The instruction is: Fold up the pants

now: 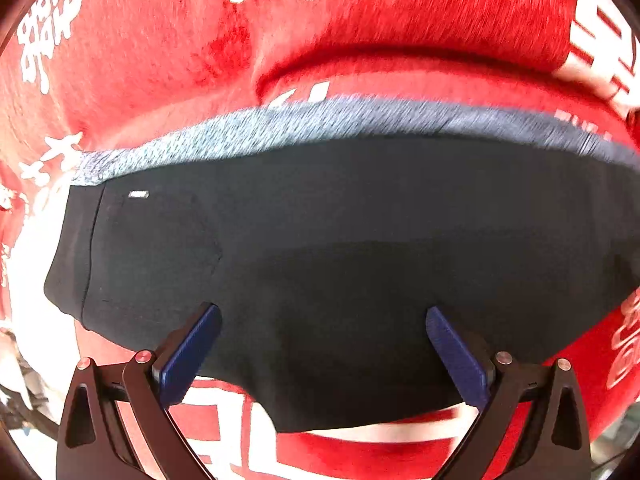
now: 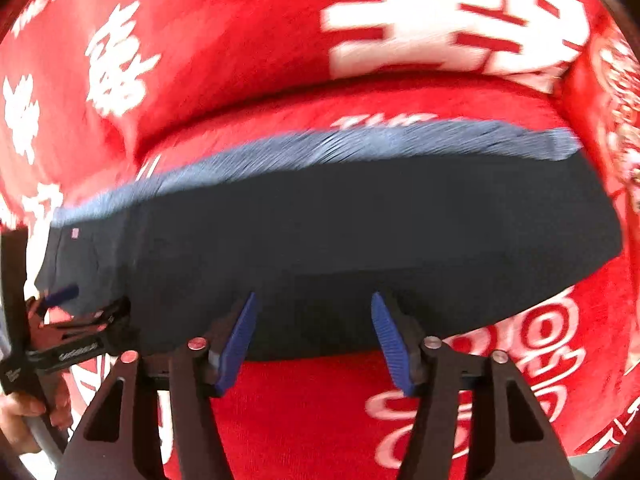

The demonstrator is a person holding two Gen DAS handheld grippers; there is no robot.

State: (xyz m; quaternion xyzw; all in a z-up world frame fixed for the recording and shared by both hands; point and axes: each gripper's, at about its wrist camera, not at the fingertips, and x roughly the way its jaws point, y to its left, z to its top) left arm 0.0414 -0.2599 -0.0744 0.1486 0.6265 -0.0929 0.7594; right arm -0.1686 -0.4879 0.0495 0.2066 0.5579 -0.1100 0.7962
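Blue-padded fingers (image 1: 192, 352) of the left hand-held gripper (image 1: 324, 316) stood spread wide, with nothing between them, over the near edge of the dark navy pants (image 1: 340, 248). The right hand-held gripper (image 2: 314, 304) was likewise open, at a somewhat narrower spread, its tips over the near hem of the same pants (image 2: 340, 232) and gripping no cloth.

The pants lay flat in a broad folded block on a red blanket (image 1: 400, 20) printed with large white characters, which was rucked into a ridge just beyond them. A grey-blue heathered waistband (image 1: 280, 128) ran along the far side of the pants, and a small white tag (image 1: 139, 194) sat near their left end, beside a vertical seam.

From the right wrist view, the left hand-held gripper (image 2: 60, 300) showed at the far left edge, at the pants' left end, with a hand (image 2: 24, 416) on its handle below.
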